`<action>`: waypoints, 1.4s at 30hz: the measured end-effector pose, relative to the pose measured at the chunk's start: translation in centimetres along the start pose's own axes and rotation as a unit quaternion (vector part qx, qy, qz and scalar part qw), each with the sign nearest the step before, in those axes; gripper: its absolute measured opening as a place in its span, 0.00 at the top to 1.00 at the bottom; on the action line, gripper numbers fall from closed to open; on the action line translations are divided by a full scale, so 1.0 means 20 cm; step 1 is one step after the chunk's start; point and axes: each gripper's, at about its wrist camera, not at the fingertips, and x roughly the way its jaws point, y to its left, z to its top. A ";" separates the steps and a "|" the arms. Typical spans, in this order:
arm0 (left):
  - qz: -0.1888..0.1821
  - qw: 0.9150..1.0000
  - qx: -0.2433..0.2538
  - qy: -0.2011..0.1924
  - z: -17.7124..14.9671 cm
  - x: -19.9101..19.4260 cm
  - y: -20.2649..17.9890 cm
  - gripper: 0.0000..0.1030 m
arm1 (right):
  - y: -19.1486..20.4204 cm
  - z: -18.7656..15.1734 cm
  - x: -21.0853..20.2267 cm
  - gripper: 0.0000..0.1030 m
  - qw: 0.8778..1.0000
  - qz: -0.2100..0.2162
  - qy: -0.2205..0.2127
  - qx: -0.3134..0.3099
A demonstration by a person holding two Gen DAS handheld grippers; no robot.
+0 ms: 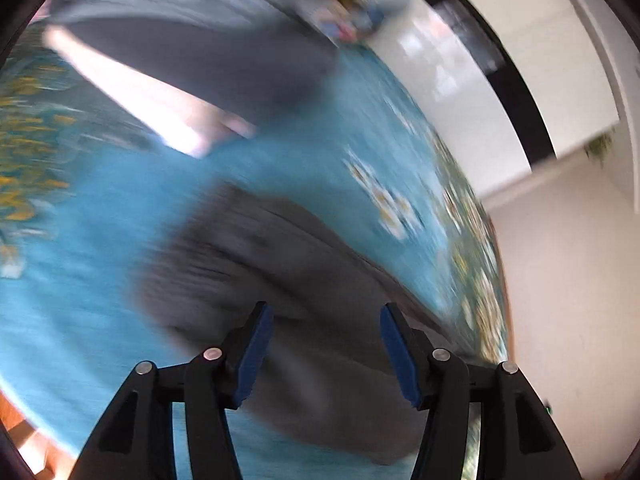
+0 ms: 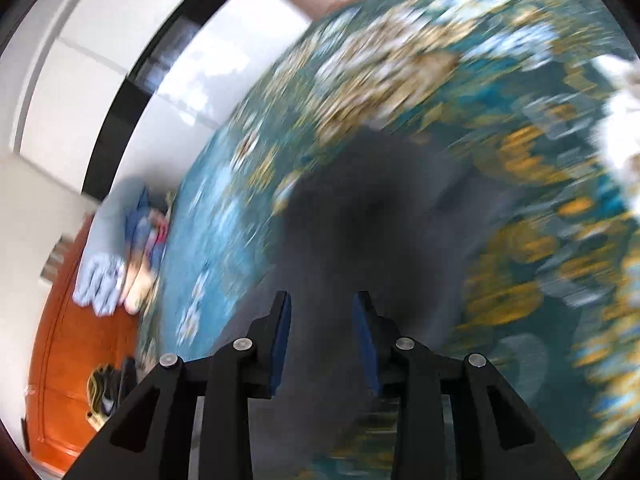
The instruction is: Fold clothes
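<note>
Now the left gripper point(image 1: 326, 344) and right gripper point(image 2: 322, 340), both released and empty, should each pinch one edge of the grey garment point(image 1: 280, 264) low in the frame.

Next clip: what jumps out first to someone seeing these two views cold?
Heavy motion blur, then the teal floral bedspread filling both views. A dark grey garment lies on it right ahead of the open left gripper; the open right gripper also points at dark cloth. A pile of clothes sits at the bed's far edge.
</note>
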 end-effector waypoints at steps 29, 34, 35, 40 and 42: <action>0.085 0.986 -0.144 -0.002 0.00 0.48 0.06 1.00 | 0.23 0.07 0.30 0.97 0.989 -0.148 0.023 0.014; 0.072 0.991 -0.103 -0.054 0.06 0.42 0.03 1.00 | 0.34 0.17 0.20 0.97 0.995 -0.099 -0.016 0.001; 0.069 0.992 -0.092 -0.049 0.06 0.42 0.01 1.00 | 0.35 0.19 0.20 1.00 0.994 -0.104 -0.026 0.001; 0.059 0.998 -0.033 -0.013 0.07 0.42 -0.07 0.99 | 0.23 0.23 0.31 1.00 0.992 -0.120 -0.008 0.037; 0.051 0.999 -0.009 -0.010 0.07 0.42 -0.13 0.97 | 0.21 0.21 0.32 1.00 0.994 -0.106 -0.006 0.028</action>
